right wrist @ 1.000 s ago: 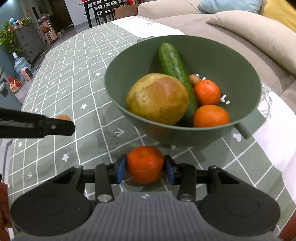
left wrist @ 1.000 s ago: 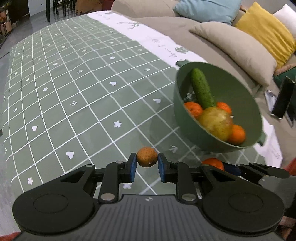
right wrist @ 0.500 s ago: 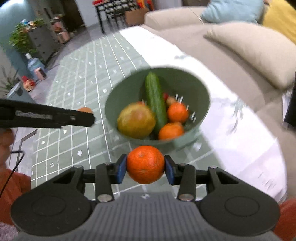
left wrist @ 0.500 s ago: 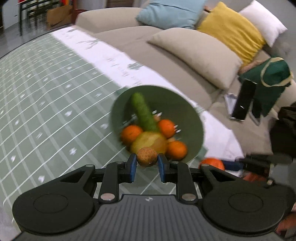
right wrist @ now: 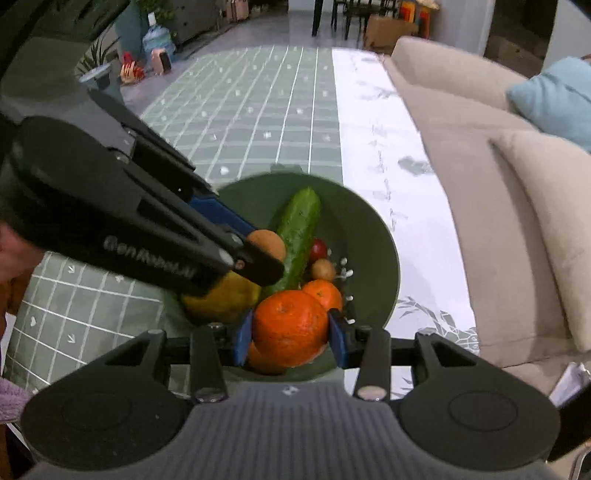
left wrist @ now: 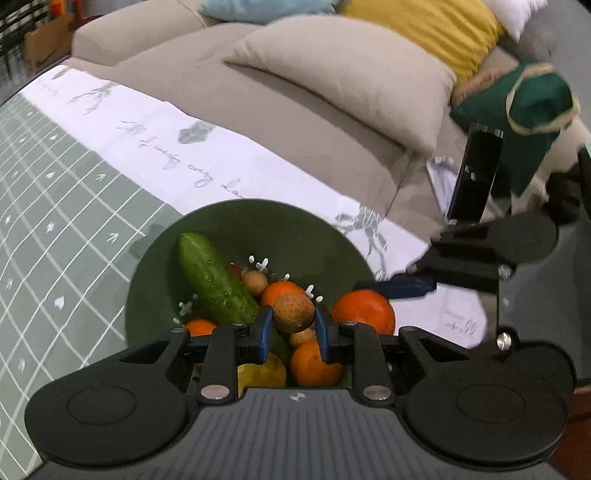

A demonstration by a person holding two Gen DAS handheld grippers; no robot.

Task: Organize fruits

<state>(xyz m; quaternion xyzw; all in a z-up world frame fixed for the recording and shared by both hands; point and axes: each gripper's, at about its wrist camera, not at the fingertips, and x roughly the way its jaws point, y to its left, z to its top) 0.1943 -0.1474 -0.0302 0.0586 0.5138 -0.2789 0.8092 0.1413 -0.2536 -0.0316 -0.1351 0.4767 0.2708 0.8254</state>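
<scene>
Both grippers have travelled from the tablecloth (left wrist: 74,229) to hover over the green bowl (left wrist: 258,221), so release looks imminent. The left gripper (left wrist: 291,328) pinches a small, rough brown fruit (left wrist: 293,312); the right gripper (right wrist: 291,338) clamps a dimpled mandarin (right wrist: 290,326). Beneath lie a bumpy cucumber (right wrist: 299,236), a smooth yellow pear (right wrist: 225,302) and further mandarins. Beyond, a beige sofa (right wrist: 461,155).

Beige sofa (left wrist: 229,99) at 12 o'clock carries yellow cushion (left wrist: 424,33); grey tiled floor (right wrist: 236,40) at 11 o'clock.
</scene>
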